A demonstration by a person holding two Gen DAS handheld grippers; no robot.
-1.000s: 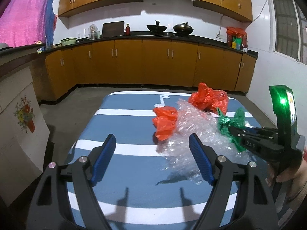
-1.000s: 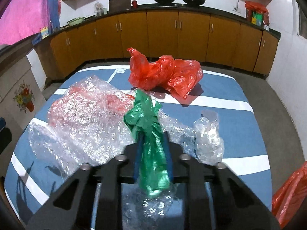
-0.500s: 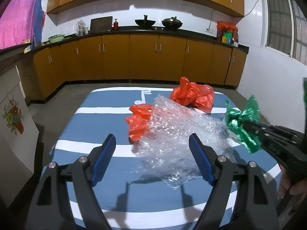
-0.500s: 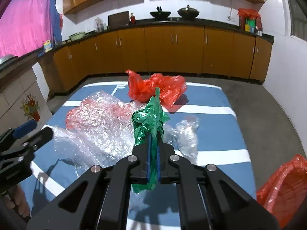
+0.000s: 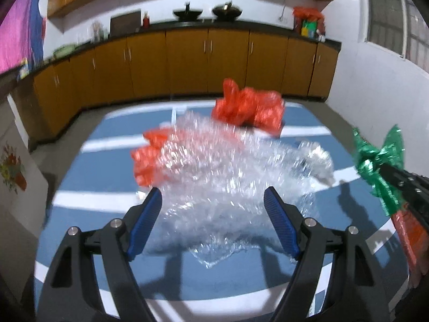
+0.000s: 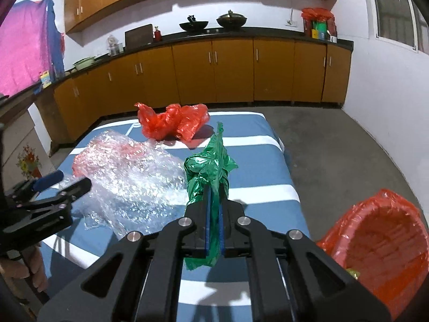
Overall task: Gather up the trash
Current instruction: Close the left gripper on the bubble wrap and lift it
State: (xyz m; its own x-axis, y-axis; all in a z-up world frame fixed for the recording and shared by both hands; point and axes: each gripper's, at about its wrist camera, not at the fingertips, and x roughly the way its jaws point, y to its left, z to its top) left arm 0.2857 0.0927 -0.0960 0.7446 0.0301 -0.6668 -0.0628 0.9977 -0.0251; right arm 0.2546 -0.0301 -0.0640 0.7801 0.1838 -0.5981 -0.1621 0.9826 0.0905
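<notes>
Right tool (image 6: 214, 209) was clamped on the green plastic wrapper (image 6: 207, 173), blue pads pressed together with the wrapper sticking up ahead of them and a tail hanging below. Key relation: the red-lined bin (image 6: 380, 241) sat off the table's (image 6: 252, 139) right edge, lower and to the right of the wrapper, so my read is that the drop needed a swing right and down, away from the table. Wrapper's long axis ran roughly along the tool's fingers, so it should have fallen clear once released. Left tool (image 5: 213, 206) was spread wide, holding nothing, pointed at the bubble wrap (image 5: 222, 171) lying just ahead of its tips; it was the nearer tool to that sheet. Red plastic bag (image 6: 171, 122) lay on the far side of the bubble wrap; a second red piece (image 5: 146, 158) was partly under the sheet's left end. A small clear crumpled bag (image 5: 319, 161) lay at the sheet's right end. Left view was motion-blurred, so the sheet's edges and whether the tips touched it were unclear. Bin was cut off by the frame edge; its contents mostly hidden, one yellowish scrap visible.
</notes>
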